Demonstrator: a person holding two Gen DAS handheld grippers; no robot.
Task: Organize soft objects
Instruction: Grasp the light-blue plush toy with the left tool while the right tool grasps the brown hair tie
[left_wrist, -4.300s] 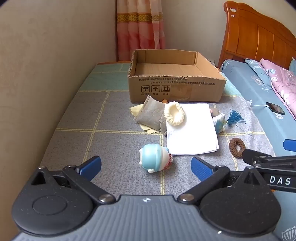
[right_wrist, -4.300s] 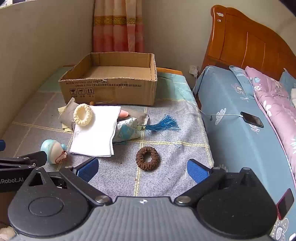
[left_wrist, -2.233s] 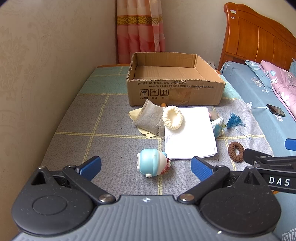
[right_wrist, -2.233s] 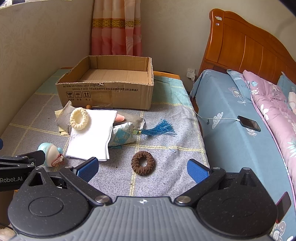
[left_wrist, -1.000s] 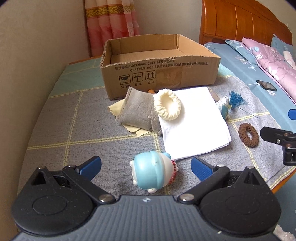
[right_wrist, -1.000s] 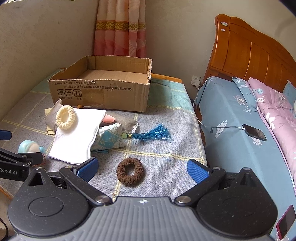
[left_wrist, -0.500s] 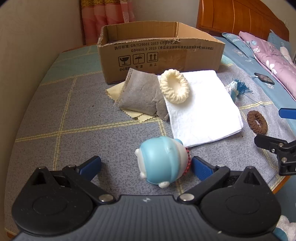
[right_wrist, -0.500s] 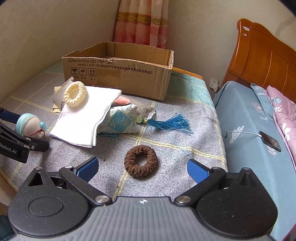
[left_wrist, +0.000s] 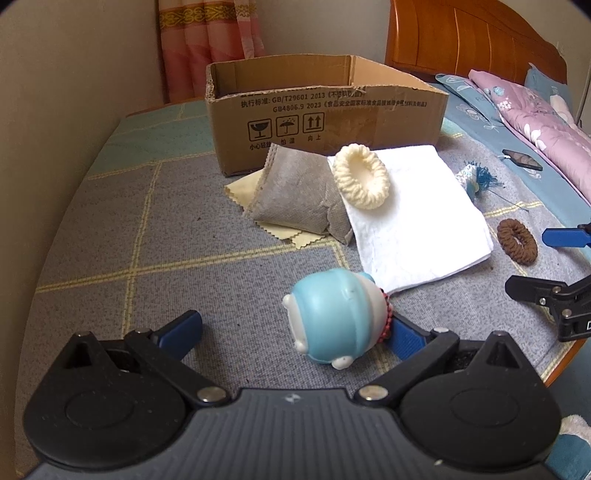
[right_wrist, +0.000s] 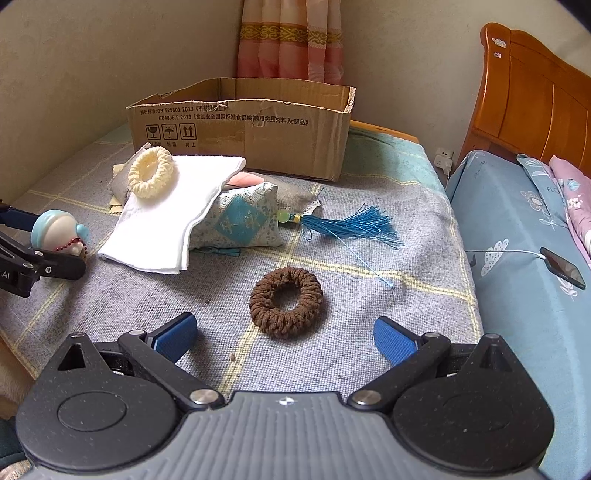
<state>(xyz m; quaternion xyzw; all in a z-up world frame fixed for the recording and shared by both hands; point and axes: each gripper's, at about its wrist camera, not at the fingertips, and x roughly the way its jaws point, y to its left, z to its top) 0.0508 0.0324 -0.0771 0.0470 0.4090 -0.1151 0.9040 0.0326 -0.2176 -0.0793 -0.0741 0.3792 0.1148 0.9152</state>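
Observation:
A blue and white squishy toy lies on the grey checked cloth, between the open fingers of my left gripper, close to the right finger. It also shows in the right wrist view. My right gripper is open, just short of a brown scrunchie. A cream scrunchie rests on a folded white cloth. A grey pouch and a yellow cloth lie left of it. A blue patterned sachet with a blue tassel lies partly under the white cloth.
An open cardboard box stands behind the soft things, against a pink curtain. A wall runs along the left. A bed with blue sheet, a phone and wooden headboard is at the right.
Both grippers have moved forward and lower. The blue toy now sits between my left fingers. The brown scrunchie is now just ahead of my right fingers.

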